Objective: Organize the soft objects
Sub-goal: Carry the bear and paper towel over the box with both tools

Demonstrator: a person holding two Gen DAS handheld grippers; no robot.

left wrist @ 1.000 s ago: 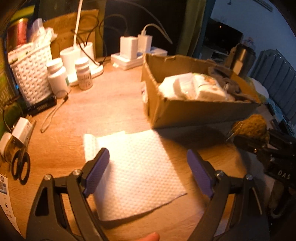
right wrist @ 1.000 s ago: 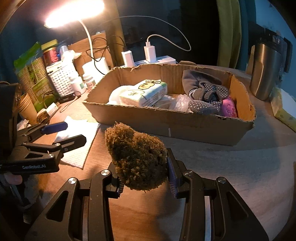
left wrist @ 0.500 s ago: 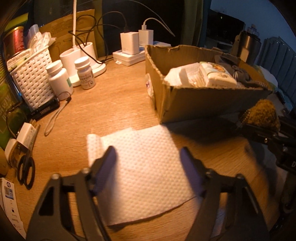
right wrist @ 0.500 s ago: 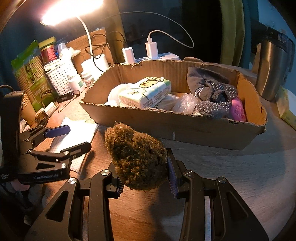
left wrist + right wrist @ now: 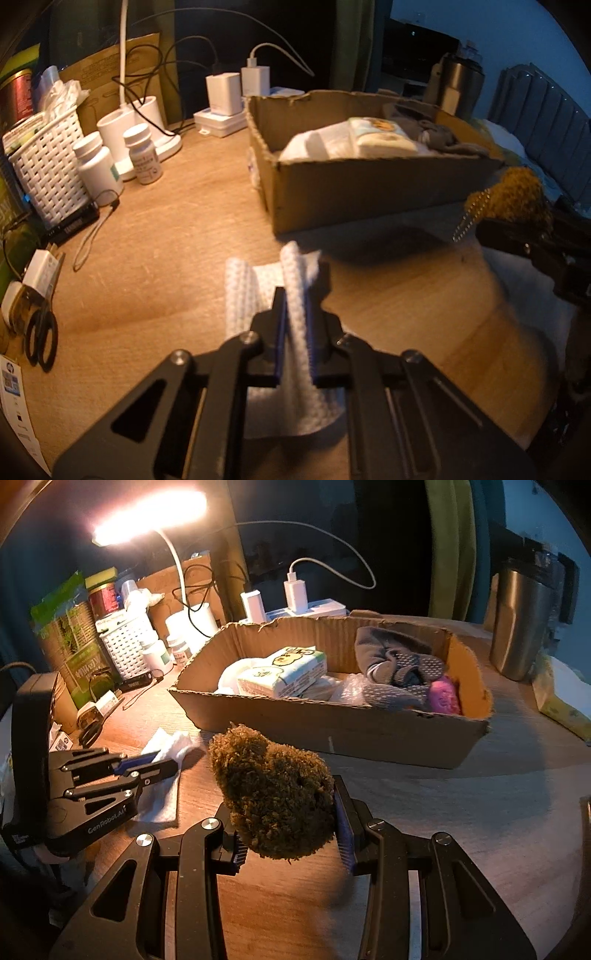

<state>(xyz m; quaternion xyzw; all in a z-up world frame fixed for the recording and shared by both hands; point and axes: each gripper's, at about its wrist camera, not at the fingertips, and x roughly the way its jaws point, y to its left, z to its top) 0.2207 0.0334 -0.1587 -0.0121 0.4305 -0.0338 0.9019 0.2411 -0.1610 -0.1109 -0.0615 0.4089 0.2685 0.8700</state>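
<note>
My left gripper (image 5: pixel 295 321) is shut on a white paper towel (image 5: pixel 295 295) and bunches it up on the wooden table; it also shows in the right wrist view (image 5: pixel 162 766) with the towel (image 5: pixel 166 746). My right gripper (image 5: pixel 288 827) is shut on a brown fuzzy plush toy (image 5: pixel 273 794), held above the table in front of the cardboard box (image 5: pixel 332 731). The plush also shows at the right of the left wrist view (image 5: pixel 513 195). The box holds a tissue pack (image 5: pixel 284 672), grey socks (image 5: pixel 399 668) and a pink item (image 5: pixel 443 694).
A white basket (image 5: pixel 44 166), pill bottles (image 5: pixel 144 153), lamp base (image 5: pixel 122 136), chargers on a power strip (image 5: pixel 225 96) and scissors (image 5: pixel 40 339) line the left and back. A steel tumbler (image 5: pixel 521 620) stands at the right.
My left gripper has closed on the paper towel, which was flat between open fingers and is now bunched up. The right gripper still holds the plush and has come a little nearer the box.
</note>
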